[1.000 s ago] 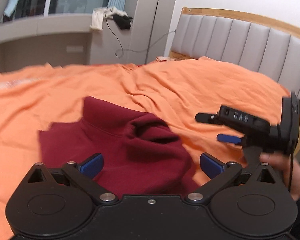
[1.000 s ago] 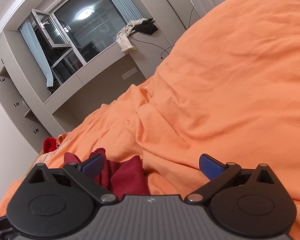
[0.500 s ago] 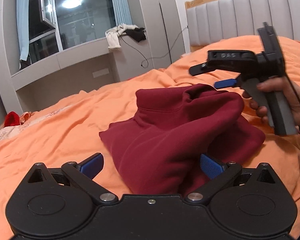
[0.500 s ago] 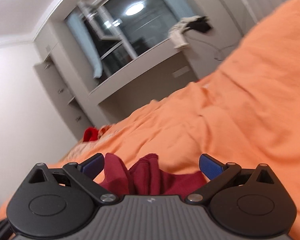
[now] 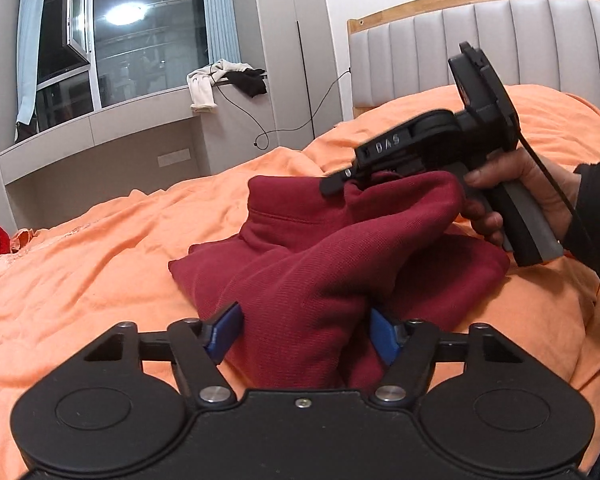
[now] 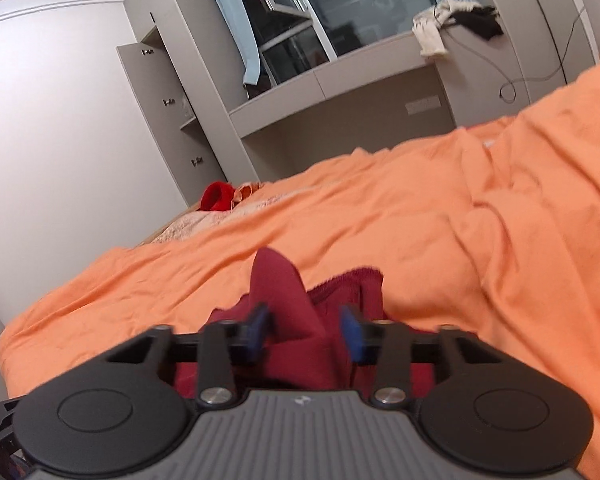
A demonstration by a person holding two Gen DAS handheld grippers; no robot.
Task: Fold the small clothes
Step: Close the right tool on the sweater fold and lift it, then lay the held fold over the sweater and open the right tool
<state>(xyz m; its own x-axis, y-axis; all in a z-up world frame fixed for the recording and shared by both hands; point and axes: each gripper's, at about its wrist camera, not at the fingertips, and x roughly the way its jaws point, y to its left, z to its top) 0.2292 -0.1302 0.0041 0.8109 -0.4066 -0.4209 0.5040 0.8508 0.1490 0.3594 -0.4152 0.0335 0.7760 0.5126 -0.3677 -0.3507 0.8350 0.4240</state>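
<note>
Orange bedspread point(image 5: 100, 264) covers the bed; maroon garment point(image 5: 340, 248) bunched on it, partly lifted. Left gripper point(image 5: 305, 330) clamps its near fold, right gripper point(image 6: 305, 330) pinches another fold at the far edge.

Orange bedspread point(image 5: 100, 272) under my claw, padded grey headboard point(image 5: 440, 44) ahead right, dark window point(image 5: 140, 40) ahead left, clothes on ledge point(image 5: 224, 80).

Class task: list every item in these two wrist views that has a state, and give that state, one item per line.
Dark red knit garment: bunched, partly lifted off the orange bedspread.
Left gripper: jaws shut on the garment.
Right gripper: jaws shut on the garment.
Window sash: swung open.
</note>
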